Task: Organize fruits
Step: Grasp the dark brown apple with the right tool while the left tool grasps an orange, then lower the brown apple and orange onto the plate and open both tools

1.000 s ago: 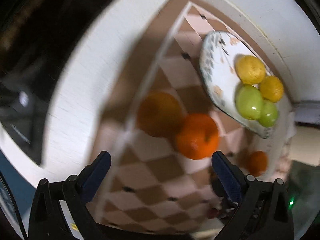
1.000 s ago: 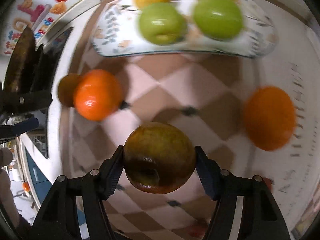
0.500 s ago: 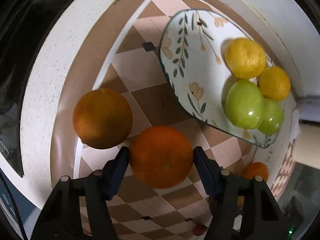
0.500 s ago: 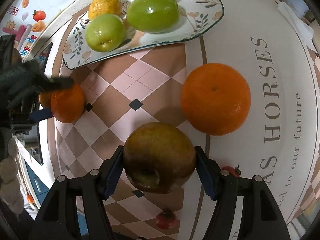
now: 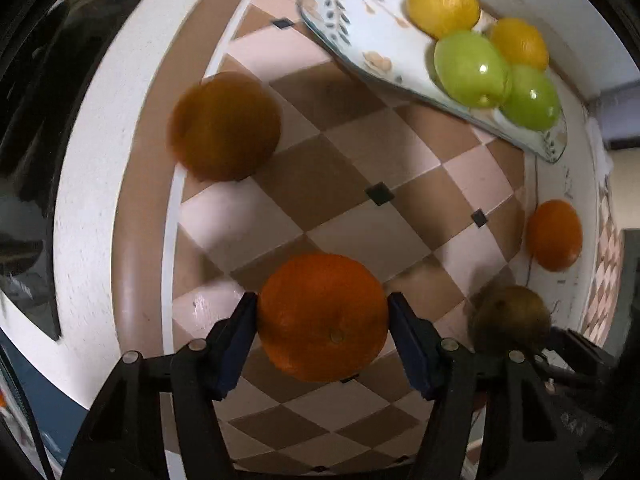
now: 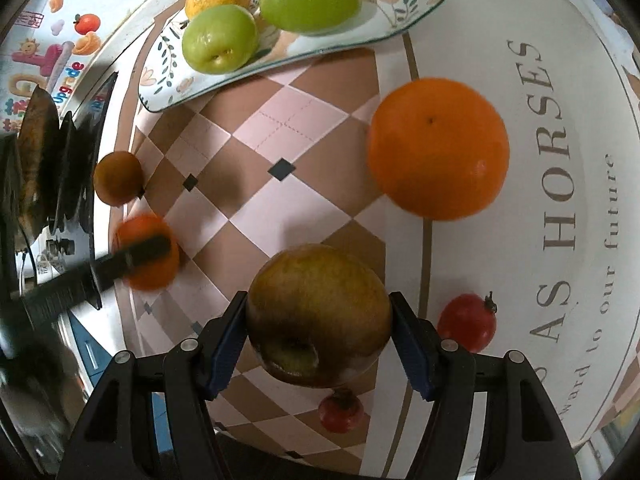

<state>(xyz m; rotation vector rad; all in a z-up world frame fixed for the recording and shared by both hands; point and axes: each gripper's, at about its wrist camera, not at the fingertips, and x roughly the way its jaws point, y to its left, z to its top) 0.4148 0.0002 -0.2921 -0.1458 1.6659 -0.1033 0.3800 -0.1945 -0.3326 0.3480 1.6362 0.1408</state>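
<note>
My left gripper (image 5: 322, 334) is shut on an orange (image 5: 322, 316), held above the checked cloth. My right gripper (image 6: 318, 334) is shut on a brown-green apple (image 6: 318, 316); that apple also shows in the left wrist view (image 5: 508, 318). A floral plate (image 5: 344, 16) holds two green apples (image 5: 472, 68) and two yellow citrus fruits (image 5: 442, 6); the plate also shows in the right wrist view (image 6: 404, 12). A dark brownish fruit (image 5: 224, 126) lies left on the cloth. Another orange (image 6: 438, 148) lies to the right of the held apple.
Two small red fruits (image 6: 466, 322) lie on the cloth near my right gripper. The checked tablecloth (image 5: 360, 152) covers a white table whose edge (image 5: 88, 160) runs along the left. Dark objects (image 6: 44, 168) stand beyond the table's left edge.
My left gripper closed around the orange and lifted it away from the dark fruit. My right gripper kept hold of the apple and drew back from the plate.
</note>
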